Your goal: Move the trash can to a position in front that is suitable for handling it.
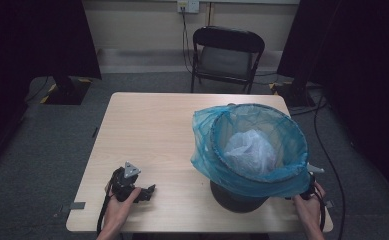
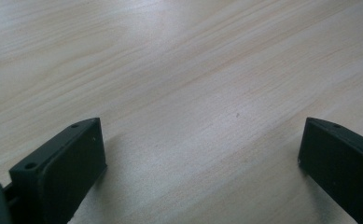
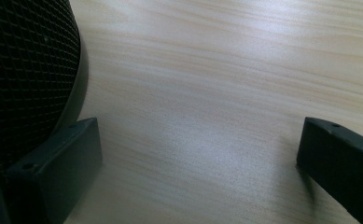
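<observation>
Resting spread on the pale wooden table [image 1: 147,120], both the left gripper [image 2: 200,154] and right gripper [image 3: 198,154] hold nothing; the right, seemingly beside the black mesh bin [image 3: 25,79], could snag its blue plastic liner [image 1: 204,150].

High view overlooks the table [image 1: 152,125]; both gripper views skim it closely.

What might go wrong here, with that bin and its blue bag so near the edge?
The mesh bin stands near the table's front edge, and the right gripper, jaws open, sits right beside its wall; a sideways nudge might tip or slide it. The blue bag hangs loosely over the rim, so a jaw might snag the film and drag it off. The left gripper, jaws open over bare wood, is far from the bin and could not quickly steady it.
</observation>
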`<state>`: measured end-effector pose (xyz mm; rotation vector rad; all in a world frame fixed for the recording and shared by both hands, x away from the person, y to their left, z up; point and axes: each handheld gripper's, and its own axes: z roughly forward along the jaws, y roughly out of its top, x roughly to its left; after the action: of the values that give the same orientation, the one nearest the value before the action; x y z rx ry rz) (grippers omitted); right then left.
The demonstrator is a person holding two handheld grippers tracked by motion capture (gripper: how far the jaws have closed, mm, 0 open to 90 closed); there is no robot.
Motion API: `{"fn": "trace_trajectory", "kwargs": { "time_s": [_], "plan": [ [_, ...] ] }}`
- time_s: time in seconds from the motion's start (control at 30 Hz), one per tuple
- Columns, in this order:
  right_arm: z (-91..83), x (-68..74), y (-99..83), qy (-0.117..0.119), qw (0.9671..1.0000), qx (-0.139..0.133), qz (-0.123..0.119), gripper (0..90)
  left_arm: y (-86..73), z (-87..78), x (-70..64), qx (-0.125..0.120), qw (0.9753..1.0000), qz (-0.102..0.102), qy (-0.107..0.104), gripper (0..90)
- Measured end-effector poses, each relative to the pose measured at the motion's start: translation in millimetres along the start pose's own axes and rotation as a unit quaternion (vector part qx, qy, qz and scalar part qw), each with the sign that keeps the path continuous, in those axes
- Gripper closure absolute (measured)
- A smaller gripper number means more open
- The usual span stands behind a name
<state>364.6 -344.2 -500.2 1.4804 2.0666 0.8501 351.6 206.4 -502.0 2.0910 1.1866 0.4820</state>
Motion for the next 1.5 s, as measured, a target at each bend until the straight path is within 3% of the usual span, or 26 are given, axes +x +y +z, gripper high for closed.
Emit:
{"fn": "trace_trajectory", "kwargs": {
  "time_s": [0.17,0.23,0.27,0.3,0.33,0.37,0.4,0.47,0.53,0.63,0.8,0.9,0.97,1.07,1.23,1.3,1.5],
  "plan": [
    [-0.6,0.1,-0.3,-0.003,1.0000,-0.002,0.008,0.0,-0.2,-0.5,0.9,-0.004,1.0000,-0.004,-0.004,0.4],
    [-3.0,0.8,-1.7,-0.010,0.9997,-0.007,0.023,4.9,0.2,-3.9,-0.7,-0.015,0.9996,-0.012,-0.018,7.7],
    [-4.8,-0.3,-1.9,-0.017,0.9995,-0.009,0.026,11.3,0.2,-3.9,-0.7,-0.015,0.9996,-0.012,-0.018,16.2],
    [-4.8,-0.3,-1.9,-0.017,0.9995,-0.009,0.026,11.3,0.7,-5.4,-1.5,-0.025,0.9990,-0.020,-0.031,23.2],
    [-9.7,-1.4,-1.6,-0.014,0.9991,-0.017,0.036,21.0,1.4,-6.4,-2.7,-0.028,0.9987,-0.020,-0.038,21.0],
    [-9.7,-1.4,-1.6,-0.014,0.9991,-0.017,0.036,21.0,2.1,-7.2,-4.2,-0.029,0.9987,-0.016,-0.038,21.0],
    [-13.8,-2.5,-1.4,-0.004,0.9988,-0.020,0.045,13.7,2.8,-7.9,-6.3,-0.032,0.9988,-0.014,-0.033,15.7],
    [-17.9,-2.2,-0.5,-0.001,0.9985,-0.028,0.047,17.6,5.4,-9.2,-9.4,-0.042,0.9982,-0.013,-0.041,17.8],
    [-21.8,-1.3,1.5,0.006,0.9983,-0.034,0.046,17.2,12.1,-10.9,-14.9,-0.054,0.9961,-0.012,-0.068,18.5],
    [-28.4,-1.4,5.1,0.008,0.9977,-0.049,0.046,16.2,20.3,-12.0,-24.6,-0.064,0.9954,0.009,-0.071,20.0],
    [-39.9,-4.1,10.5,0.014,0.9954,-0.077,0.055,15.8,41.2,-7.4,-36.2,-0.077,0.9913,0.007,-0.106,22.2],
    [-46.2,-4.9,14.9,0.019,0.9940,-0.095,0.052,15.8,55.7,-2.9,-42.9,-0.072,0.9878,-0.001,-0.138,23.6],
    [-49.8,-5.8,17.4,0.026,0.9925,-0.108,0.052,15.9,64.3,-0.1,-47.1,-0.075,0.9862,-0.001,-0.147,28.8],
    [-52.4,-4.1,20.2,0.033,0.9916,-0.117,0.043,16.1,75.8,6.3,-52.4,-0.082,0.9847,-0.005,-0.154,29.0],
    [-53.2,1.1,23.3,0.040,0.9896,-0.131,0.044,16.2,90.6,17.8,-61.2,-0.080,0.9883,0.010,-0.130,27.0],
    [-53.5,5.0,24.7,0.043,0.9889,-0.136,0.040,19.8,92.6,22.4,-64.0,-0.085,0.9861,0.002,-0.143,26.4],
    [-52.2,8.5,27.3,0.044,0.9889,-0.138,0.036,23.6,94.8,30.3,-66.2,-0.089,0.9852,-0.003,-0.146,20.8]
  ]
}}
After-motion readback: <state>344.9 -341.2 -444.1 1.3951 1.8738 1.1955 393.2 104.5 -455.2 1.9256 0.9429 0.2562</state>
